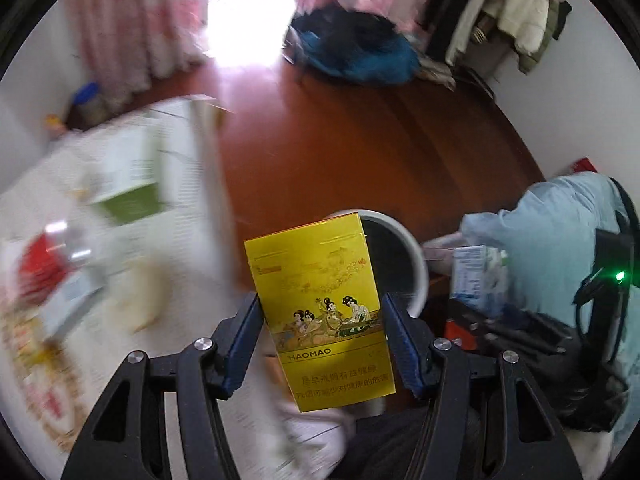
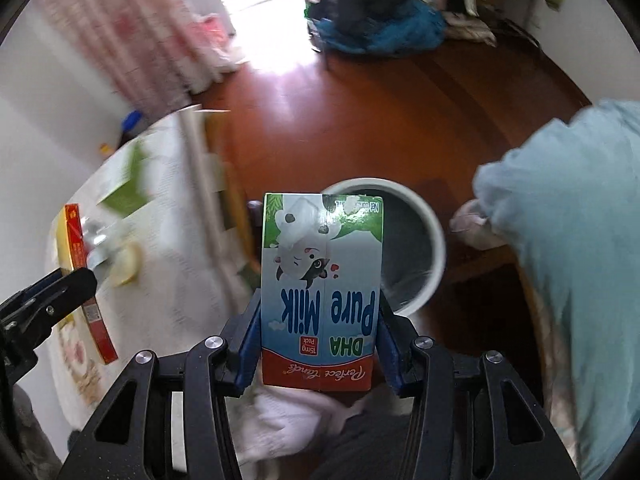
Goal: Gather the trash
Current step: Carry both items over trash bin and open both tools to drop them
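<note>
A yellow cigarette pack (image 1: 320,304) marked HAOMAO stands upright between the blue pads of my left gripper (image 1: 320,308), which is shut on it. My right gripper (image 2: 320,304) is shut on a blue and white Pure Milk carton (image 2: 322,272), held upside down. Behind each held item stands a round white trash bin (image 1: 418,264) with a dark inside (image 2: 436,240) on the wooden floor. The left wrist view also catches the milk carton (image 1: 478,276) off to the right. At the left edge of the right wrist view the cigarette pack (image 2: 80,280) shows edge-on.
A table with a white cloth (image 1: 180,240) fills the left side and carries a green item (image 1: 132,204), a red packet (image 1: 40,272) and other clutter. A person's light blue sleeve (image 2: 568,208) is at the right. A blue clothes pile (image 2: 380,28) lies on the floor by pink curtains.
</note>
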Demonstrator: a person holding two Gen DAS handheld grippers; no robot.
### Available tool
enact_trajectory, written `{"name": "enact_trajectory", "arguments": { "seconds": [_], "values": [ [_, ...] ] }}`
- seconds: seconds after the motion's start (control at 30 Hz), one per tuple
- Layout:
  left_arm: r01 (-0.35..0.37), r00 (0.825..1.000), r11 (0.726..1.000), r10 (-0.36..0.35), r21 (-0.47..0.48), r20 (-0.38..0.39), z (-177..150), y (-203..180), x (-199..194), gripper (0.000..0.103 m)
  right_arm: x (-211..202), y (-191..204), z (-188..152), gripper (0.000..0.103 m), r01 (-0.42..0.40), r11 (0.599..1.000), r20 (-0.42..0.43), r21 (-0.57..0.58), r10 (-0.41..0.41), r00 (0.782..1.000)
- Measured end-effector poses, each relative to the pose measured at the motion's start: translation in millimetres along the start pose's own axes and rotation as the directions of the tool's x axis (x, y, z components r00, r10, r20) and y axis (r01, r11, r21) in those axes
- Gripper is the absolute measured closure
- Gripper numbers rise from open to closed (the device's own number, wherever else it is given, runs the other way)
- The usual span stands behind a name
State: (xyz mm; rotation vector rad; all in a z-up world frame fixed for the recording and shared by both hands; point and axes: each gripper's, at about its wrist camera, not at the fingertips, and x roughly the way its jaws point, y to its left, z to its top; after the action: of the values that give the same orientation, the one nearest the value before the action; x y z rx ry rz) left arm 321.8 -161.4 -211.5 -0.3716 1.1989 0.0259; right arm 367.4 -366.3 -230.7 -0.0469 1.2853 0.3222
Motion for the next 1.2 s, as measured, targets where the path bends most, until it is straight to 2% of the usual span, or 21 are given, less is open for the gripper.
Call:
{"name": "enact_trajectory", "arguments": {
  "seconds": [0.13,0.27,0.43,0.47,0.5,0.53,0.57,0.6,0.63,0.67,0.73,0.93,1.1,1.2],
  "values": [
    [0.069,0.991,0.997,-0.071,-0.023,-0.109,31.4,-19.2,64.4,0.046,45.9,-37.3,25.1,0.051,0.018,0.999,-0.060,0.039,-0.015,0.998],
    [0.131,0.967,0.990,-0.140,-0.056,-0.212,51.4,-24.9,116.6,0.046,89.1,-55.0,35.6,0.051,0.030,0.998,-0.119,0.058,-0.023,0.993],
    [0.158,0.940,0.985,-0.174,-0.075,-0.293,60.1,-26.8,152.3,0.045,135.3,-72.9,43.6,0.051,0.054,0.997,-0.171,0.060,-0.044,0.984],
    [0.159,0.938,0.984,-0.175,-0.077,-0.298,60.8,-26.2,155.1,0.043,140.8,-70.3,42.1,0.051,0.060,0.996,-0.175,0.059,-0.049,0.983],
    [0.158,0.936,0.984,-0.174,-0.079,-0.305,60.8,-24.8,156.5,0.032,146.2,-72.7,42.1,0.051,0.055,0.997,-0.181,0.056,-0.044,0.983],
    [0.153,0.937,0.985,-0.170,-0.078,-0.306,60.4,-24.5,157.8,0.025,149.8,-72.7,41.3,0.051,0.062,0.997,-0.183,0.055,-0.051,0.982],
    [0.143,0.941,0.987,-0.159,-0.076,-0.300,59.4,-22.3,156.3,0.013,152.2,-72.9,41.7,0.050,0.069,0.996,-0.183,0.053,-0.058,0.981],
    [0.134,0.944,0.988,-0.150,-0.074,-0.295,59.5,-22.8,160.3,0.010,154.2,-71.9,43.5,0.050,0.074,0.996,-0.186,0.052,-0.064,0.980],
    [0.116,0.948,0.991,-0.132,-0.072,-0.288,58.1,-20.3,158.0,0.010,155.6,-72.5,44.0,0.044,0.083,0.995,-0.193,0.054,-0.072,0.979],
    [0.103,0.951,0.992,-0.120,-0.074,-0.285,56.9,-18.0,155.9,0.009,157.2,-72.9,43.4,0.026,0.087,0.994,-0.198,0.059,-0.074,0.977],
    [0.068,0.960,0.996,-0.082,-0.061,-0.268,53.7,-15.9,149.2,0.009,155.2,-71.2,42.8,0.006,0.088,0.994,-0.194,0.065,-0.074,0.978],
    [-0.057,0.982,0.998,0.056,0.002,-0.182,36.7,-13.8,112.8,0.009,133.8,-59.7,34.1,0.006,0.126,0.991,-0.163,0.043,-0.118,0.980],
    [-0.130,0.984,0.991,0.134,0.037,-0.117,18.2,-16.5,77.0,0.009,101.6,-49.0,26.5,0.006,0.139,0.990,-0.126,0.038,-0.133,0.983],
    [-0.153,0.985,0.987,0.156,0.048,-0.078,8.0,-21.9,53.2,0.009,78.4,-43.8,19.2,0.006,0.146,0.989,-0.099,0.033,-0.142,0.985]
  ]
}}
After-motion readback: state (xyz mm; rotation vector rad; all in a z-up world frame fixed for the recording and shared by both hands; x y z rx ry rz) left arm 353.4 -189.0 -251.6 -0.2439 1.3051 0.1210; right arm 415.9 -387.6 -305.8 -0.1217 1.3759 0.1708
